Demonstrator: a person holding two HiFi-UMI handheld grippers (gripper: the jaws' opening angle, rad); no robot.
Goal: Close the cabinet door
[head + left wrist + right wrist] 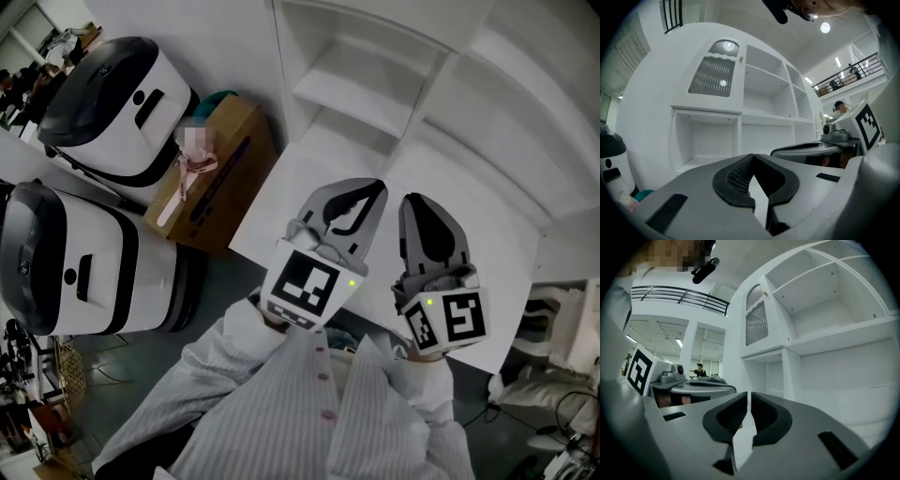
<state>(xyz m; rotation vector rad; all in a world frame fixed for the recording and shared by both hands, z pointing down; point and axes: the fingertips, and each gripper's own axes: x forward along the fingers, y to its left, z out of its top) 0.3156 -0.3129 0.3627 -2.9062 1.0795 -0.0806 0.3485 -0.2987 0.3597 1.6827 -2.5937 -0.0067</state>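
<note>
The slatted door (712, 70) with its arched top sat in the upper left of the left gripper view, on the white cabinet (741, 131), with a small knob (740, 59) at its upper right edge. It looked flush with the cabinet front or close to it; I could not tell whether there was a gap. Both tools hung in front, well apart from the door. The left tool (751, 159) had its jaws meeting at the tips, the right tool (749, 397) had its jaws almost together, and neither held anything. The door was probably light, stiff and free-swinging. A push on its solid frame beside the knob, not on the thin slats, would likely suit it, since the smooth paint might let a tool slide.
</note>
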